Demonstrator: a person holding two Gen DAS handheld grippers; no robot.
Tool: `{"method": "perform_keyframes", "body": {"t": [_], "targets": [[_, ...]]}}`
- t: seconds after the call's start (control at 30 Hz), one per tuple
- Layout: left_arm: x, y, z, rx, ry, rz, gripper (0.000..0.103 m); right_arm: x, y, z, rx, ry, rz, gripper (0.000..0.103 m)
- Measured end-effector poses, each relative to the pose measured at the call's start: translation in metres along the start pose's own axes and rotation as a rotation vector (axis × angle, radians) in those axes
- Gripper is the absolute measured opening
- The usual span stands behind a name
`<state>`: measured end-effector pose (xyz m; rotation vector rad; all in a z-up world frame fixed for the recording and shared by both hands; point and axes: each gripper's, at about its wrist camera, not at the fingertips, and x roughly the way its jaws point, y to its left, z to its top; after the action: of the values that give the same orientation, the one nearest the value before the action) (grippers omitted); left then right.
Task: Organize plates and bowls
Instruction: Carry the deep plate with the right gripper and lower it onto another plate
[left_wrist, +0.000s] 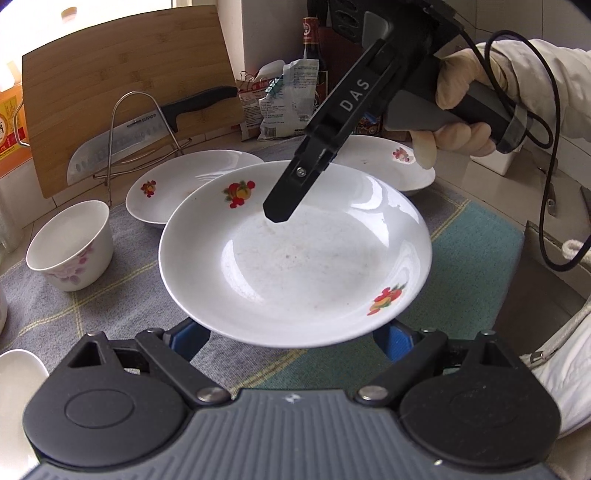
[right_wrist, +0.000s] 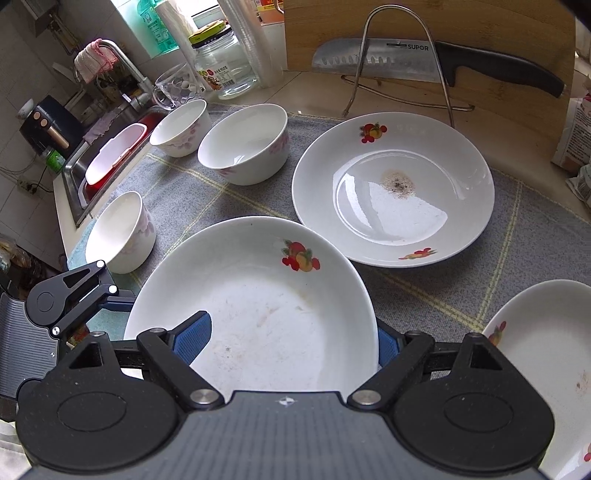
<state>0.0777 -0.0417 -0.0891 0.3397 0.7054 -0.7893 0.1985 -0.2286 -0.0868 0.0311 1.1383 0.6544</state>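
Observation:
A white plate with fruit prints (left_wrist: 295, 258) hangs above the checked cloth (left_wrist: 110, 280). My left gripper (left_wrist: 291, 343) reaches under its near side. The jaws are spread wide and the blue pads (left_wrist: 188, 338) disappear beneath the rim, so their contact is hidden. My right gripper (left_wrist: 280, 210) comes in from the upper right, held by a gloved hand (left_wrist: 458, 99). In the right wrist view the same plate (right_wrist: 258, 295) sits slantwise in the right gripper (right_wrist: 291, 347), one pad (right_wrist: 194, 341) on its inner face and the other behind the rim. The left gripper (right_wrist: 92, 295) shows at the left.
Two more fruit-print plates (right_wrist: 391, 192) (right_wrist: 546, 369) and three white bowls (right_wrist: 243, 144) (right_wrist: 181, 127) (right_wrist: 122, 232) lie on the cloth. Behind them a wire rack (right_wrist: 399, 55) holds a knife (right_wrist: 369, 55) against a chopping board (left_wrist: 110, 74). A sink (right_wrist: 107, 158) is at the far left, with jars and bags along the back.

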Motion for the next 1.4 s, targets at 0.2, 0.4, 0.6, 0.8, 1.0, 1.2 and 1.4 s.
{"method": "perform_keyframes", "body": {"t": [0.2, 0.4, 0.6, 0.8, 1.0, 1.2, 1.4], "targets": [[0.012, -0.011, 0.014, 0.033, 0.000, -0.022, 0.094, -0.016, -0.018, -0.010, 0.025, -0.019, -0.016, 0.092], [0.026, -0.020, 0.030, 0.056, -0.001, -0.048, 0.094, -0.032, -0.037, -0.019, 0.047, -0.037, -0.038, 0.092], [0.041, -0.027, 0.045, 0.082, -0.004, -0.070, 0.094, -0.047, -0.057, -0.027, 0.070, -0.057, -0.056, 0.092], [0.058, -0.034, 0.059, 0.104, -0.001, -0.094, 0.094, -0.060, -0.077, -0.035, 0.098, -0.073, -0.073, 0.092], [0.073, -0.042, 0.072, 0.128, 0.000, -0.117, 0.094, -0.073, -0.098, -0.043, 0.127, -0.089, -0.089, 0.092], [0.089, -0.046, 0.082, 0.148, 0.007, -0.137, 0.094, -0.081, -0.117, -0.049, 0.152, -0.101, -0.103, 0.092], [0.103, -0.049, 0.092, 0.161, 0.011, -0.155, 0.094, -0.087, -0.134, -0.055, 0.177, -0.110, -0.116, 0.092]]}}
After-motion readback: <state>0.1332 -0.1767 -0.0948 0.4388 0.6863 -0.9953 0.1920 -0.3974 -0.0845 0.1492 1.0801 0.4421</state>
